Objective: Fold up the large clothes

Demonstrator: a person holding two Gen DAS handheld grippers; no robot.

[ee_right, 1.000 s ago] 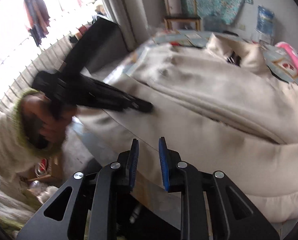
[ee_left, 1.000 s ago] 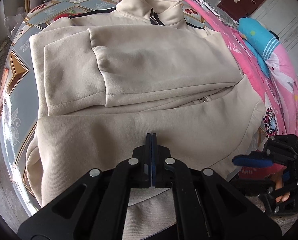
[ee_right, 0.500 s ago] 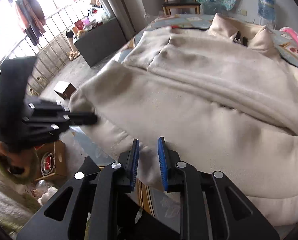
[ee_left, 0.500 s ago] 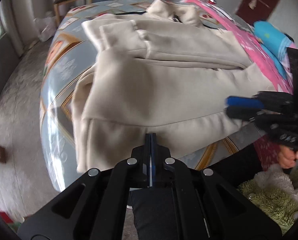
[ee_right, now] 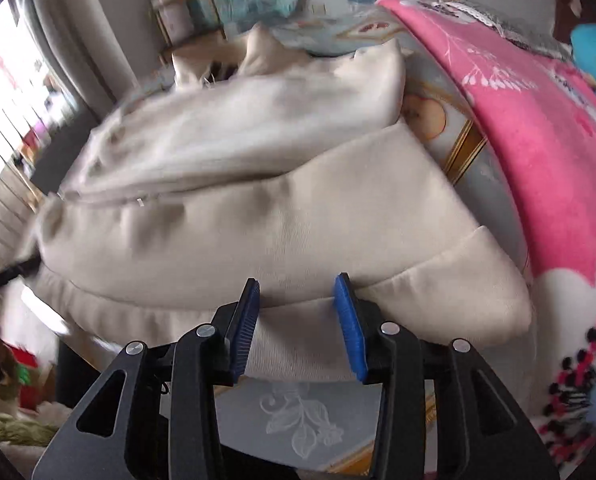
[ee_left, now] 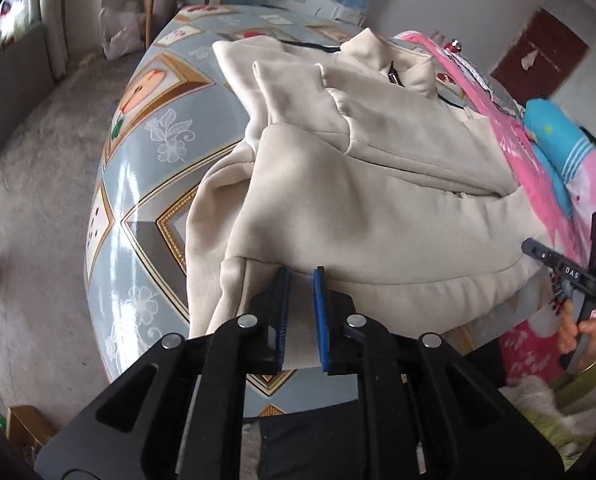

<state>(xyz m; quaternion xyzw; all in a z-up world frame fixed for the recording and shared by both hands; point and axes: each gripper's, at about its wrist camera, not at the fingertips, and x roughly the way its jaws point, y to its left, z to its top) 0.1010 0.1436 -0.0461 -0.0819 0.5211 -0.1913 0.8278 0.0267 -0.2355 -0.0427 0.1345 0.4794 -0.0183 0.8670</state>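
Tabletop below, both tools tilt steeply down at jacket hem.

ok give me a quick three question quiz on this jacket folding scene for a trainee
1. True or false: the cream jacket lies with its collar at the far end of the table.
2. Which edge of the jacket do both hand-held grippers face? A) collar B) bottom hem C) a sleeve cuff
3. Fill in: the fabric beside the jacket on the right hand-held gripper's side is mostly ____ in colour.

Key:
1. True. The collar is farthest from the left hand-held gripper.
2. B. The bottom hem lies just ahead of the open jaws in both views.
3. Pink: the pink blanket.
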